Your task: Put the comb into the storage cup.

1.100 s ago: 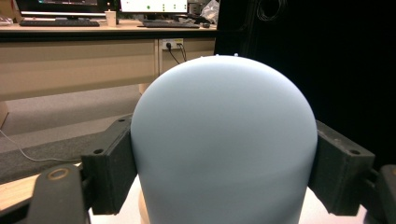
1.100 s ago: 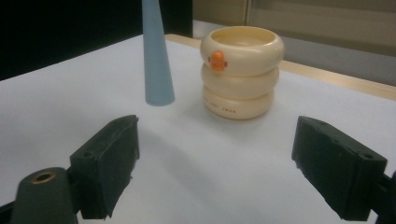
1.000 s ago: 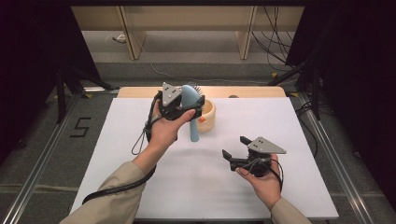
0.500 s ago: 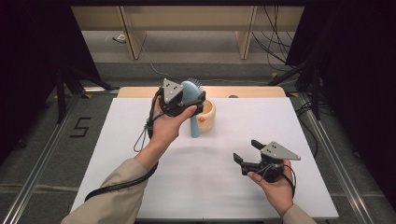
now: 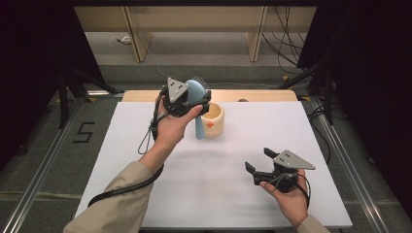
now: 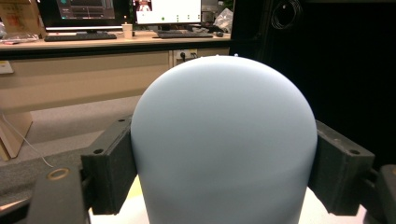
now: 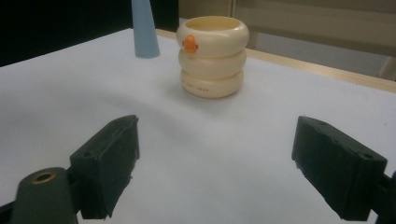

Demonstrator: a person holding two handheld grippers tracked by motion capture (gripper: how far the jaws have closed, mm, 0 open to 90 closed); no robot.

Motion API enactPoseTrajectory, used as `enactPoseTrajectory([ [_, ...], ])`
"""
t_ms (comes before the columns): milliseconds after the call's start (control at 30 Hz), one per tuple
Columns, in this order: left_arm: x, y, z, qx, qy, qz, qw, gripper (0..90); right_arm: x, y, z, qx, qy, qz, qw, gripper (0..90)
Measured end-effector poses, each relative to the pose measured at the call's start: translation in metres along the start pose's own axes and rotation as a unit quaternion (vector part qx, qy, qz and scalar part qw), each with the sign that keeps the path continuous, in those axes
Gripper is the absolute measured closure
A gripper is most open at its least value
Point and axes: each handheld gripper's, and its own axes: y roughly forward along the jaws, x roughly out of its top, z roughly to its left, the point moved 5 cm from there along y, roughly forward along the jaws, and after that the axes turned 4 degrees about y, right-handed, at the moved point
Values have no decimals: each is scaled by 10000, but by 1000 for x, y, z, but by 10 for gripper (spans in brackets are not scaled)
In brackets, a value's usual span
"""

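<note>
My left gripper (image 5: 194,99) is clamped on the rounded head of a pale blue brush (image 6: 224,144); in the left gripper view both black pads press against the sides of that smooth dome, which blocks nearly everything behind it. From the high view I get what that close shot hides: bristles fan out at the top of the head, and the tapered handle hangs down until its tip sits at or just above the white table (image 5: 145,194), though I cannot tell if it touches. Just beside the handle stands a cream ribbed cup (image 5: 214,121) with an orange mark on its wall. My right gripper (image 5: 257,162) hovers low over the near right of the table, jaws spread wide with nothing between them. Its own view looks across bare tabletop to the cup, well apart from it.
</note>
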Motion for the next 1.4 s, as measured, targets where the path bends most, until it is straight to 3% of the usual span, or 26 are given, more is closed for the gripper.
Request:
enactPoseTrajectory([
  [1400, 24, 7, 12, 158, 126, -233, 9995, 197, -5, -4, -7, -60, 178, 5, 9998, 161],
])
